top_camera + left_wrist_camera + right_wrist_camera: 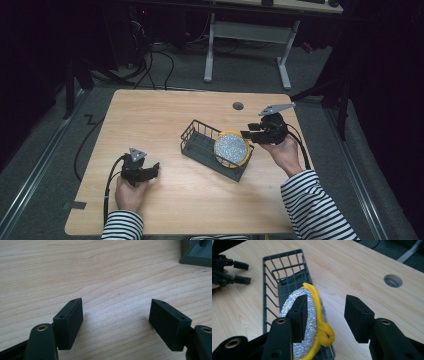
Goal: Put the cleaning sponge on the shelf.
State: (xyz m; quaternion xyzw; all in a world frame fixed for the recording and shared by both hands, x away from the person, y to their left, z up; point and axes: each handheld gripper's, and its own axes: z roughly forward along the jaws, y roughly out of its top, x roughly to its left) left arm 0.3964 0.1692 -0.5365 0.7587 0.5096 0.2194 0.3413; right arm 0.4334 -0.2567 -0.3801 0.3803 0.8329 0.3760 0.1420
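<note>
My right gripper [325, 315] has its jaws apart, and the pads do not press on anything. The silver scrubbing pad with the yellow rim [231, 148] is just beside the left jaw, not squeezed between the two. It leans in the dark wire basket [199, 140], at the end nearer to my right hand, tilted against the basket wall with its yellow loop hanging over the edge.

My left gripper [116, 317] is wide open and holds nothing; it sits low over the bare wooden table [75, 270], well apart from the basket.

I judge the placing nearly done: the pad is already inside the basket and free of the jaws. What is left is to draw the right gripper away without hooking the yellow loop, and maybe to let the pad settle flatter.

For room, the right side of the table behind my right hand is open, but its edge is near. The round cable hole [238, 106] is beyond the basket, out of the way.
</note>
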